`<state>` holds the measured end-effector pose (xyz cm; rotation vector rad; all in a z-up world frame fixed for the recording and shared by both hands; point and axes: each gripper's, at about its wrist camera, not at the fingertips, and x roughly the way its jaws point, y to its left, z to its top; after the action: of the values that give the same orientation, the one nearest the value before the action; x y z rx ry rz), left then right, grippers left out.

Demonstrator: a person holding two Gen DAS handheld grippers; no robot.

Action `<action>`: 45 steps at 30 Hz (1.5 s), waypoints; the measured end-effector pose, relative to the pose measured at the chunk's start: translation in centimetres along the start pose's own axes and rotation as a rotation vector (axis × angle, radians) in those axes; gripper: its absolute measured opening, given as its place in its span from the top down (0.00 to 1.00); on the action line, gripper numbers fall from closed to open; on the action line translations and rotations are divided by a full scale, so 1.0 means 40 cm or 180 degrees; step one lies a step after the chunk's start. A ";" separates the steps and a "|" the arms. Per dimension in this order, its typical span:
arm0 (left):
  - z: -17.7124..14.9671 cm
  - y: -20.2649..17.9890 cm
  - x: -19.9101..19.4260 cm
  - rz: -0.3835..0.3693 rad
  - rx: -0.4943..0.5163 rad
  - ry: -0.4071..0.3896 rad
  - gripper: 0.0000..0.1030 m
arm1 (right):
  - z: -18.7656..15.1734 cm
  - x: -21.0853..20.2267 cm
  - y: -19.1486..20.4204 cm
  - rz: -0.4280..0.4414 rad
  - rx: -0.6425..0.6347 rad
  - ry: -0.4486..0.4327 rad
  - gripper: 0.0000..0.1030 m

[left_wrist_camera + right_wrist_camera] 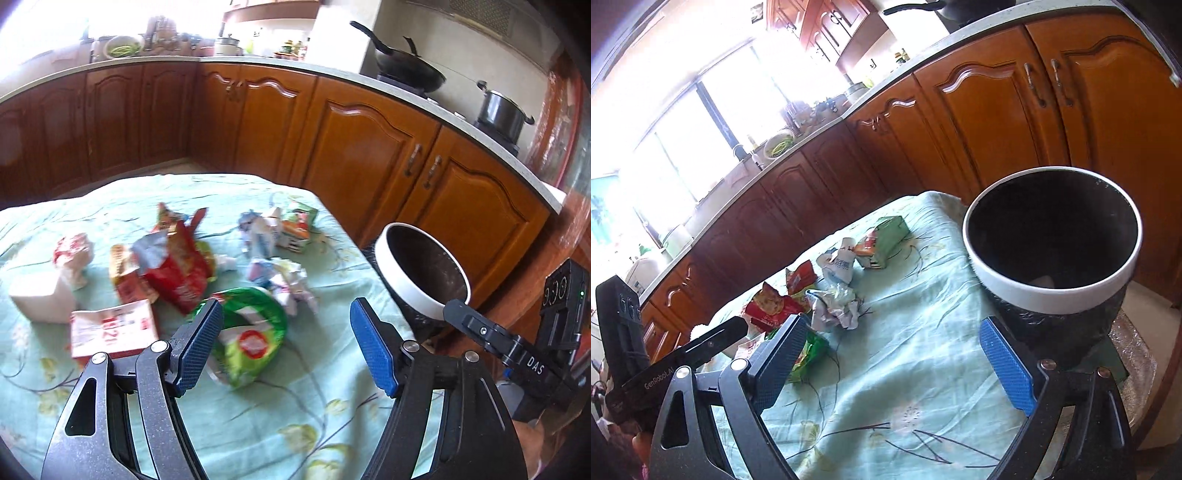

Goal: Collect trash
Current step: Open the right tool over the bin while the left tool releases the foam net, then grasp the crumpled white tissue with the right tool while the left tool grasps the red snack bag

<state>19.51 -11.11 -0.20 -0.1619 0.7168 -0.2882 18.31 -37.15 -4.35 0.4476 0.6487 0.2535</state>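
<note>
1. Gaping wide and empty, the left gripper (286, 347) hovers over the pale green floral tablecloth (258, 424), just above a crumpled green plastic wrapper (251, 332).
2. Equally wide and empty, the right gripper (894, 363) faces the white-rimmed black round bin (1052, 291) beside the table.
3. Only the left view shows the white carton (40, 299) and red-printed card (110, 328).
4. Farther off lie a red snack bag (177, 269) and crumpled paper (834, 306).

Strong daylight is admitted through the window (701, 122), which is blown out to white in the right wrist view. The far worktop (122, 46) is washed out by glare in the left wrist view. Cabinet lines are bent by fisheye distortion, corners are darkened, and slight softness is seen throughout.
</note>
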 end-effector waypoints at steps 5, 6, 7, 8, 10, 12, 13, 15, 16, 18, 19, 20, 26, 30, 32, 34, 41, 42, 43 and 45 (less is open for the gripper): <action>-0.010 0.070 -0.020 0.0102 -0.0133 -0.0016 0.29 | -0.014 0.052 0.049 0.0032 -0.0040 0.0187 0.07; -0.010 0.084 -0.023 0.0114 -0.0161 -0.0015 0.29 | -0.014 0.062 0.056 0.0053 -0.0046 0.0222 0.07; -0.011 0.099 -0.025 0.0131 -0.0187 -0.0013 0.29 | -0.019 0.070 0.065 0.0069 -0.0055 0.0256 0.07; -0.006 0.108 -0.025 0.0145 -0.0214 -0.0007 0.29 | -0.018 0.081 0.071 0.0073 -0.0064 0.0295 0.07; -0.003 0.130 -0.024 0.0169 -0.0260 0.0009 0.29 | -0.022 0.097 0.088 0.0071 -0.0077 0.0340 0.07; 0.002 0.150 -0.022 0.0193 -0.0294 0.0027 0.29 | -0.018 0.115 0.098 0.0095 -0.0084 0.0390 0.07; 0.003 0.160 -0.020 0.0199 -0.0310 0.0035 0.29 | -0.015 0.123 0.103 0.0111 -0.0087 0.0413 0.07; 0.008 0.179 -0.012 0.0190 -0.0339 0.0066 0.29 | -0.009 0.141 0.110 0.0142 -0.0096 0.0451 0.07; 0.011 0.185 -0.007 0.0189 -0.0351 0.0086 0.29 | -0.006 0.151 0.115 0.0151 -0.0105 0.0470 0.07; 0.018 0.197 0.003 0.0194 -0.0376 0.0113 0.29 | 0.003 0.173 0.127 0.0191 -0.0140 0.0509 0.07; 0.023 0.201 0.010 0.0195 -0.0380 0.0128 0.29 | 0.007 0.182 0.133 0.0198 -0.0159 0.0520 0.07; 0.026 0.203 0.018 0.0202 -0.0374 0.0146 0.29 | 0.011 0.192 0.138 0.0197 -0.0180 0.0532 0.07; 0.052 0.214 0.092 0.0264 -0.0356 0.0303 0.29 | 0.036 0.278 0.144 0.0233 -0.0192 0.0666 0.20; 0.060 0.227 0.136 0.0289 -0.0362 0.0390 0.30 | 0.034 0.344 0.148 0.0265 -0.0213 0.0891 0.33; 0.058 0.234 0.153 0.0265 -0.0381 0.0438 0.39 | 0.025 0.369 0.152 0.0260 -0.0254 0.0982 0.52; 0.053 0.236 0.168 0.0181 -0.0375 0.0509 0.66 | 0.015 0.381 0.150 0.0304 -0.0236 0.1029 0.61; 0.052 0.223 0.135 0.0146 -0.0306 0.0409 0.92 | 0.022 0.317 0.144 0.0307 -0.0240 0.0804 0.73; 0.054 0.221 0.123 0.0140 -0.0310 0.0376 0.92 | 0.026 0.301 0.140 0.0307 -0.0221 0.0760 0.73; 0.056 0.218 0.109 0.0130 -0.0313 0.0333 0.93 | 0.031 0.288 0.136 0.0311 -0.0205 0.0721 0.73; 0.064 0.212 0.080 0.0122 -0.0316 0.0245 0.93 | 0.040 0.258 0.129 0.0299 -0.0197 0.0641 0.73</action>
<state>25.25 -3.96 -2.36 -0.2323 0.8102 -0.2233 26.80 -29.40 -6.17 0.3964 0.8152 0.4104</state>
